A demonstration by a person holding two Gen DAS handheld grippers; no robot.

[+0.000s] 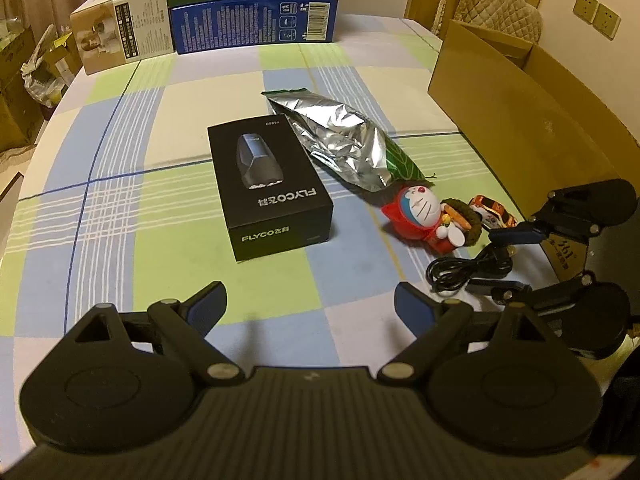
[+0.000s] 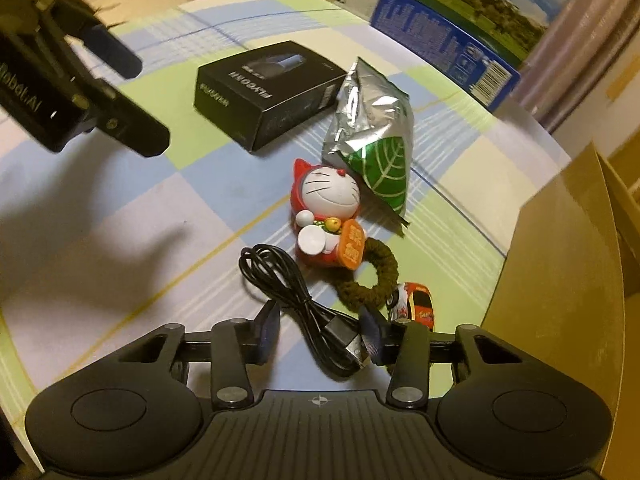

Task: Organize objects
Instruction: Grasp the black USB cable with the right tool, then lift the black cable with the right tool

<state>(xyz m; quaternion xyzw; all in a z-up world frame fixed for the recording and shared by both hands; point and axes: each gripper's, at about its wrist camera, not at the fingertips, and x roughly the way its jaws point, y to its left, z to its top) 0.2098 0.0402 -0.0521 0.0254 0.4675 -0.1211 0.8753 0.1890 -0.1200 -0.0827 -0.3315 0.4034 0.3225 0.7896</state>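
the organizing is barely starting: one black box (image 1: 272, 184), one foil bag (image 1: 344, 140), one cat figurine (image 2: 326, 208), one toy car (image 2: 418, 304) and one black cable (image 2: 304, 304) are all still lying on the worktop (image 1: 120, 160) beside the cardboard box (image 1: 520, 120). the right tool (image 2: 320, 336) is straddling the cable, pads not yet pressing; the left tool (image 1: 308, 304) is hanging wide apart, empty.

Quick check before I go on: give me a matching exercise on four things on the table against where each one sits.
Things:
1. black cable
2. black box
3. toy car
4. foil bag

Places:
A. lying flat on the checked cloth, left of the foil bag in the left wrist view
B. between the right gripper's fingers
C. beside the cardboard box
D. its leaf-printed end by the cat figure's head

Pairs: 1-B, 2-A, 3-C, 4-D
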